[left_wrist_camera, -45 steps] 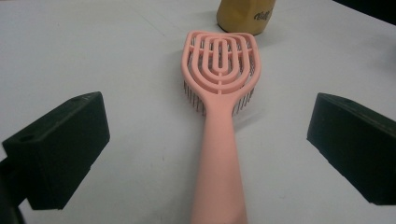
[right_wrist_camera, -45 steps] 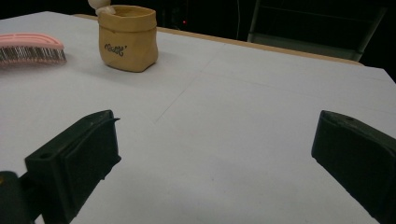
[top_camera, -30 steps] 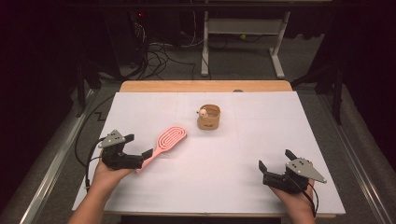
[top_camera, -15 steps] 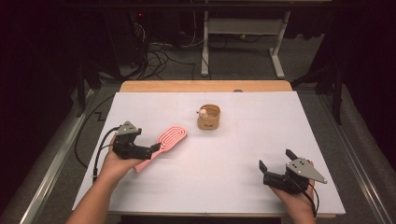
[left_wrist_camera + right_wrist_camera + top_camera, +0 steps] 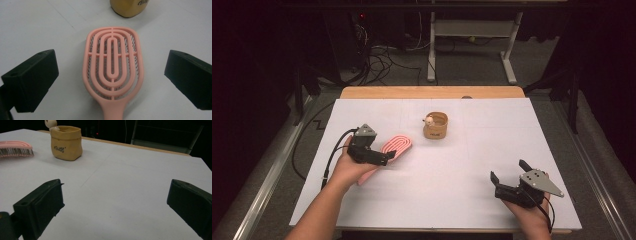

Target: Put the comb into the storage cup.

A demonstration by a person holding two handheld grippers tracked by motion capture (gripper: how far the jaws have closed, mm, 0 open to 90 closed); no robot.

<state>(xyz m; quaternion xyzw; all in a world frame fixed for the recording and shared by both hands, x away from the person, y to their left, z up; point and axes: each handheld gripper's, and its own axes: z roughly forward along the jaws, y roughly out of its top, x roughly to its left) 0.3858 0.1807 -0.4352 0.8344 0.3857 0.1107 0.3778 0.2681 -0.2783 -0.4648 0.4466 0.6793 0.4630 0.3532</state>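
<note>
Left gripper (image 5: 382, 159) hovers over the pink hairbrush (image 5: 388, 150), jaws spread wide, one on each side of the brush head, not touching it. In the left gripper view the hairbrush (image 5: 113, 65) lies flat on the white table sheet (image 5: 37, 27), bristles down, ribbed back up, handle running toward the camera between the jaws. In the high view the brush lies left of table centre, with its handle end hidden under the person's left hand (image 5: 349, 167). Tan pouch-shaped holder (image 5: 435, 125) stands upright just beyond the brush head, apart from it, with a small pale figure at its rim; its base shows at the top of the left gripper view (image 5: 128, 7). Right gripper (image 5: 509, 180) sits low at the near right of the table, jaws spread, nothing between them, well apart from the brush. The right gripper view shows the holder (image 5: 66, 142) and the brush's bristle edge (image 5: 15, 148) far off to the left.
</note>
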